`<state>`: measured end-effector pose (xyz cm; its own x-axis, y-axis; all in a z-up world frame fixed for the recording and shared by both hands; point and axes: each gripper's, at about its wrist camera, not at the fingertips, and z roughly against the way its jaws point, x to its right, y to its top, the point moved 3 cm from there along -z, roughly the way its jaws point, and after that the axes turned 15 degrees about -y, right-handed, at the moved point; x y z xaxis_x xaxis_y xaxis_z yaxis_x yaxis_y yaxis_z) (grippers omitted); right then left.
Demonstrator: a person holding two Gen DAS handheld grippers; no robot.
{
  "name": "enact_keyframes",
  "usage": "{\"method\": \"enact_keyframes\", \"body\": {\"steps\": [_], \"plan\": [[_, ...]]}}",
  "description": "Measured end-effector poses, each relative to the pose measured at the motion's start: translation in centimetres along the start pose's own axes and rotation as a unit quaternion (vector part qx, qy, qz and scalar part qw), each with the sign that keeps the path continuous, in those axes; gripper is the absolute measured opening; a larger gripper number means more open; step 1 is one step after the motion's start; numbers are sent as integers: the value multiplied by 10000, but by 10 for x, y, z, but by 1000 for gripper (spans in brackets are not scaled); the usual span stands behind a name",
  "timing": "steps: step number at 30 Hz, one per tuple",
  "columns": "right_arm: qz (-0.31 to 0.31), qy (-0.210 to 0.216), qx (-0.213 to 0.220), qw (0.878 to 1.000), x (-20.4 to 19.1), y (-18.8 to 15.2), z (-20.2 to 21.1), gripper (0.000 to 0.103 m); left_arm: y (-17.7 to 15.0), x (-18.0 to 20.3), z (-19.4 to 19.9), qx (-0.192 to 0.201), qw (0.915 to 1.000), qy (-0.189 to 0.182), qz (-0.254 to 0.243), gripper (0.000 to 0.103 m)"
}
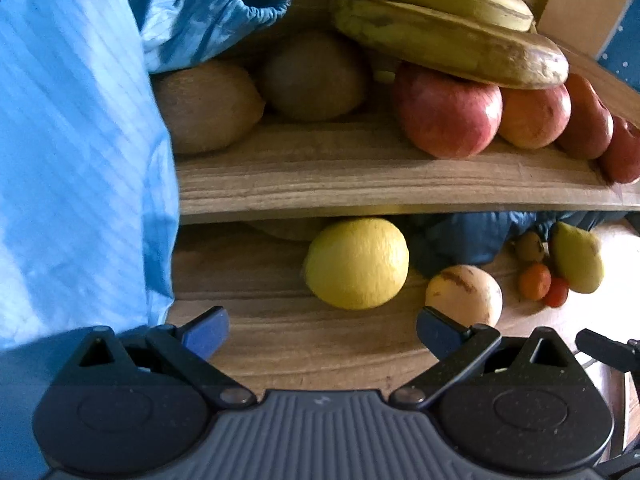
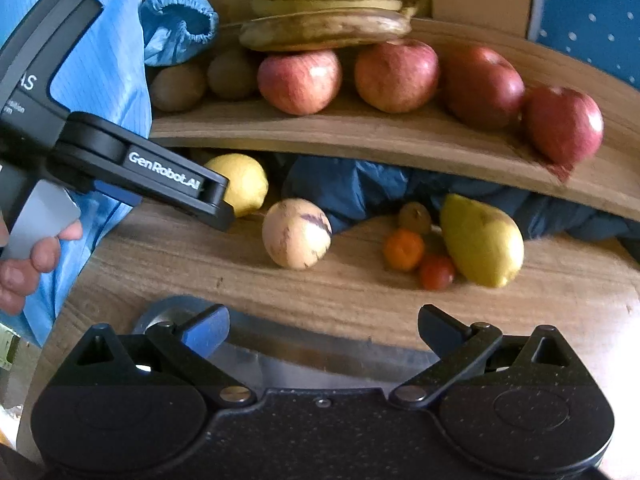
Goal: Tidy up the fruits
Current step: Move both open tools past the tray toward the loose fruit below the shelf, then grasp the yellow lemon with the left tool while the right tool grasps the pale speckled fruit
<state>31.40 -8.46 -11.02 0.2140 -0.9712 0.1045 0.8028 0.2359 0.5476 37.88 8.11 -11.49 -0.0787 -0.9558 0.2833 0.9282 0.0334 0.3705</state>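
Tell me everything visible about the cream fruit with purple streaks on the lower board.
The cream fruit with purple streaks is roundish and egg-like, with smooth pale yellow skin and a few dark purple streaks and flecks; it looks whole. It rests alone on the lower wooden board, with nothing visibly touching it. The lemon lies to its left, farther back, and dark blue cloth is bunched behind it. In the left wrist view it appears just beyond the left gripper, whose fingers are spread and empty.
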Motion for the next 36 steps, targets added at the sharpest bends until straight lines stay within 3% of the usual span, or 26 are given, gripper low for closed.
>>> {"method": "enact_keyframes", "body": {"steps": [8,16,36], "plan": [[222,-64,-32,9997,-11,13,-16,100,16,-4,-15,0,9998,-175,-67,102],[322,-183,38,9993,-19,26,-31,92,23,-8,-24,-11,9992,-382,-62,98],[661,-120,80,9977,-44,46,-56,64,18,-15,-28,-25,9952,-972,73,68]]}}
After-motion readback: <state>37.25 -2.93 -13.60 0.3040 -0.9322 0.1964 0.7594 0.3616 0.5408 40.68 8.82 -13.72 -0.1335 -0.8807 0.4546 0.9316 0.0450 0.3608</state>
